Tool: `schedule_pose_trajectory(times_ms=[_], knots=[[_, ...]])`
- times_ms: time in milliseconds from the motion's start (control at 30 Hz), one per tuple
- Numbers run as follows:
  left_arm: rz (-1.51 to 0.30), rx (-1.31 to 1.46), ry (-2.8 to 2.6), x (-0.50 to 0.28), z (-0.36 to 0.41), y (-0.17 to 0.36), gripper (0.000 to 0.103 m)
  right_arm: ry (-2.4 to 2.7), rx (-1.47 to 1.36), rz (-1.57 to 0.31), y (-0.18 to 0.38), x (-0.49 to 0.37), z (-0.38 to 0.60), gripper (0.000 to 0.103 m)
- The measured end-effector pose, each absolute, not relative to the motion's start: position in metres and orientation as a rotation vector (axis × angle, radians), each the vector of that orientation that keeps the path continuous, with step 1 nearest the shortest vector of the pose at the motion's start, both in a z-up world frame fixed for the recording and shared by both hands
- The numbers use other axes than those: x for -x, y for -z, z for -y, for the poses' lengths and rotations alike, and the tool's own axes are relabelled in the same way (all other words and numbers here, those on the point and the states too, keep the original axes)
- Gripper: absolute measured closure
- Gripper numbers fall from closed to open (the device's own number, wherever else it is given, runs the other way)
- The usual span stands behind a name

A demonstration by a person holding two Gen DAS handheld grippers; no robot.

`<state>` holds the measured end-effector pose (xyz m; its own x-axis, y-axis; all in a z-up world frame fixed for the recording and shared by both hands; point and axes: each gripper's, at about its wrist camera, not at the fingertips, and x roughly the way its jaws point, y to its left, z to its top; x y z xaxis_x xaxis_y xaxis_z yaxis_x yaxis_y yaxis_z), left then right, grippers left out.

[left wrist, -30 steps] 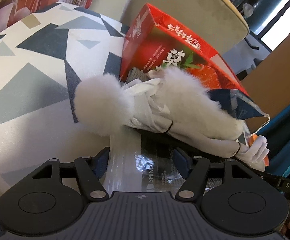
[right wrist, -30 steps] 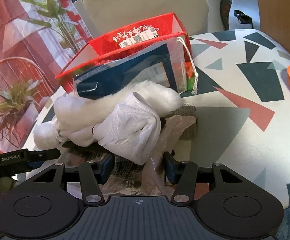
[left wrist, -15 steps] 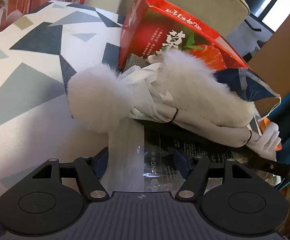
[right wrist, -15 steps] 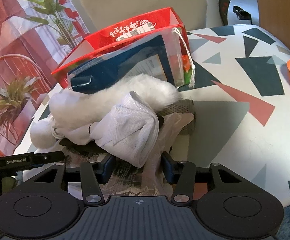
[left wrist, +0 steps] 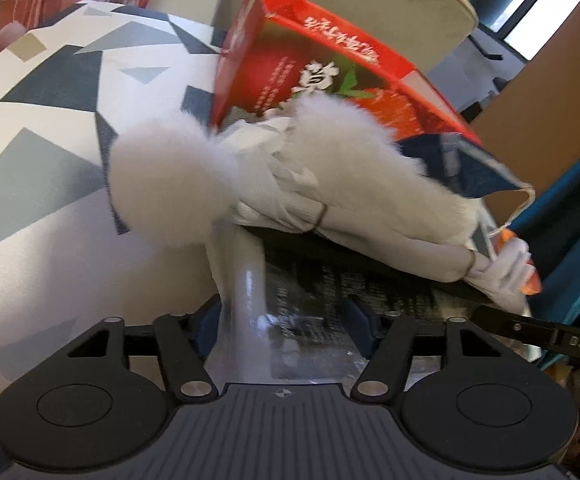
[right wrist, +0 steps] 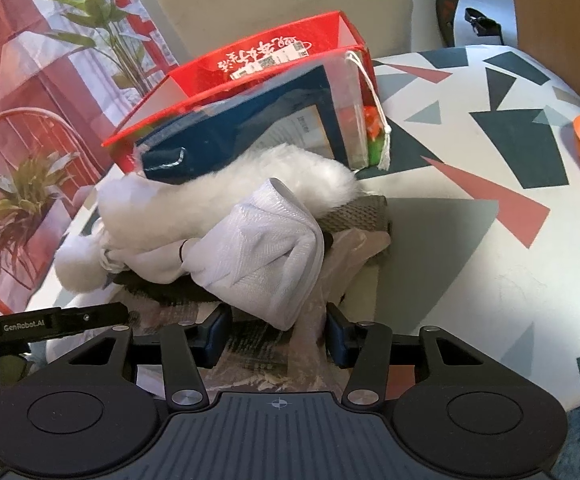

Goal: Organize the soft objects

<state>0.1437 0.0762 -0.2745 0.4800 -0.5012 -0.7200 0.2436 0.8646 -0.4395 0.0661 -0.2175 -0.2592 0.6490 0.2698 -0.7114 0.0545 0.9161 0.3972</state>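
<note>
Fluffy white bundle [left wrist: 322, 184] sits on top of a clear plastic bag [left wrist: 302, 328] on the patterned table [left wrist: 41, 184], leaning against a red box [left wrist: 310, 76]. From the left wrist view, the left gripper [left wrist: 281, 316] is right at the bag's near edge, its jaws closing with the crinkly plastic between them, though I can't tell if the pads [left wrist: 205, 328] are actually biting yet. The bundle lies just ahead of and above the fingers, its long axis running crosswise, pom-pom end [left wrist: 165, 184] on the left, knotted cloth end [left wrist: 502, 268] on the right. Over in the right wrist view, the right gripper [right wrist: 277, 336] is half spread around the same bag [right wrist: 306, 344], and the pads look to be against the plastic, but I can't say for sure it's pinched. White cloth [right wrist: 265, 248] hangs down right between and over its fingers, so the right hand seems closer to the soft stuff. A grey knit piece [right wrist: 362, 216] peeks out behind.
</note>
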Motion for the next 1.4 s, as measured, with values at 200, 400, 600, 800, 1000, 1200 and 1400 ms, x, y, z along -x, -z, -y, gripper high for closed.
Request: schedule_pose_trajectory(times_ms=[200, 400, 600, 800, 1000, 1200, 1400], knots=[[-0.920, 0.286, 0.503, -0.137, -0.075, 0.247, 0.041, -0.157, -0.480, -0.829, 0.238, -0.063, 0.230, 0.057], [-0.902, 0.273, 0.521, -0.132, -0.074, 0.228, 0.043, -0.191, -0.484, -0.786, 0.217, -0.059, 0.236, 0.058], [-0.870, 0.258, 0.544, -0.125, -0.078, 0.209, 0.043, -0.219, -0.480, -0.753, 0.198, -0.055, 0.238, 0.058], [-0.818, 0.250, 0.558, -0.120, -0.079, 0.186, 0.043, -0.233, -0.478, -0.706, 0.176, -0.053, 0.242, 0.058], [-0.767, 0.241, 0.567, -0.119, -0.079, 0.168, 0.043, -0.249, -0.431, -0.638, 0.151, -0.052, 0.241, 0.058], [-0.767, 0.238, 0.567, -0.119, -0.079, 0.170, 0.043, -0.243, -0.418, -0.644, 0.151, -0.054, 0.240, 0.058], [-0.762, 0.193, 0.562, -0.123, -0.076, 0.171, 0.043, -0.252, -0.382, -0.648, 0.154, -0.059, 0.237, 0.059]])
